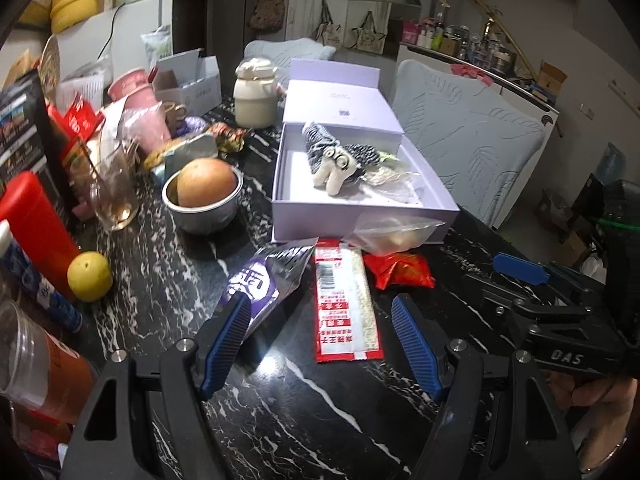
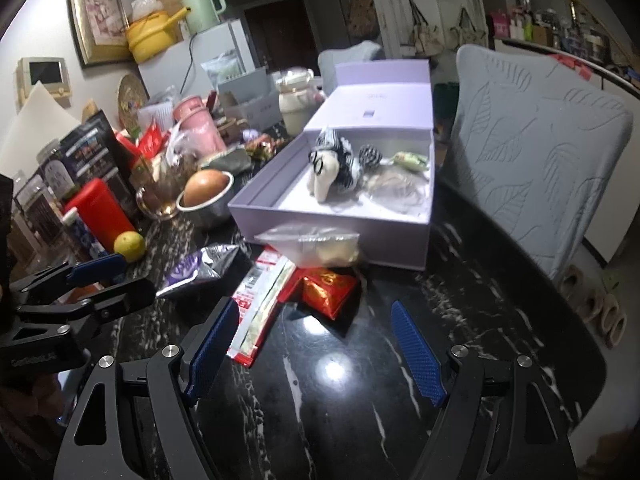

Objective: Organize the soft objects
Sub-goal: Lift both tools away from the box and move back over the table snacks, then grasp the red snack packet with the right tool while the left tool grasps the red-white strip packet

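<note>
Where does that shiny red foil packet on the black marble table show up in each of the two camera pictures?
Left wrist view: shiny red foil packet, right of centre, beside the red-and-white sachet.
Right wrist view: centre, right of that sachet.
Shared landmark: the open lilac cardboard box just behind it.

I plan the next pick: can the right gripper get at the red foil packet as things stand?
Probably yes. The right gripper is open and empty, and the red foil packet lies just ahead on the dark table. Only the clear plastic bag overlaps its far edge.
</note>
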Demonstrator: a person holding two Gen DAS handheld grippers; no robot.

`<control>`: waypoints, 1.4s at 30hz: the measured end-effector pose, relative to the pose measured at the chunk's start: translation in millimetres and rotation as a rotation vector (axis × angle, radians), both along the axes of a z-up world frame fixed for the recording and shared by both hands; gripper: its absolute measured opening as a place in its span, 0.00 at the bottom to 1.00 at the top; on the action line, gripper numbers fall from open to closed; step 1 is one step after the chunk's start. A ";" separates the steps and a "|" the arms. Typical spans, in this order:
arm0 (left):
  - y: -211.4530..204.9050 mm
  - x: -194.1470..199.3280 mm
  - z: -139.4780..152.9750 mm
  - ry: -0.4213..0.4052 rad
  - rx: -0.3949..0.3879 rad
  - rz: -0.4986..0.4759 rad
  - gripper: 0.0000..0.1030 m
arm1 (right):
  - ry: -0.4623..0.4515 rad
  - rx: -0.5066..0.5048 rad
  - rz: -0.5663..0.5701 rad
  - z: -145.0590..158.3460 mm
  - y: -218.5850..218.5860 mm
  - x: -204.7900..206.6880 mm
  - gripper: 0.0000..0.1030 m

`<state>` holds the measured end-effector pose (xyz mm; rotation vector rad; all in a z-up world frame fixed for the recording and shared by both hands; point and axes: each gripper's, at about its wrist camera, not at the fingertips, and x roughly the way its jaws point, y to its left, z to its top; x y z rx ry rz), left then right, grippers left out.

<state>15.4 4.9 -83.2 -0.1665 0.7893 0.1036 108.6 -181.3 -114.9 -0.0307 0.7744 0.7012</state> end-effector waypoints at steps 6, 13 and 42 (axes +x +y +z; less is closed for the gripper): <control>11.9 8.0 -11.6 0.022 -0.006 0.027 0.71 | 0.051 -0.039 0.003 -21.5 22.7 19.6 0.77; 22.7 17.1 -21.2 0.032 -0.022 0.044 0.71 | 0.113 -0.060 -0.018 -39.7 46.4 43.2 0.77; -2.5 27.1 -30.9 0.052 -0.033 -0.025 0.71 | 0.170 -0.040 -0.033 -56.1 34.1 41.0 0.43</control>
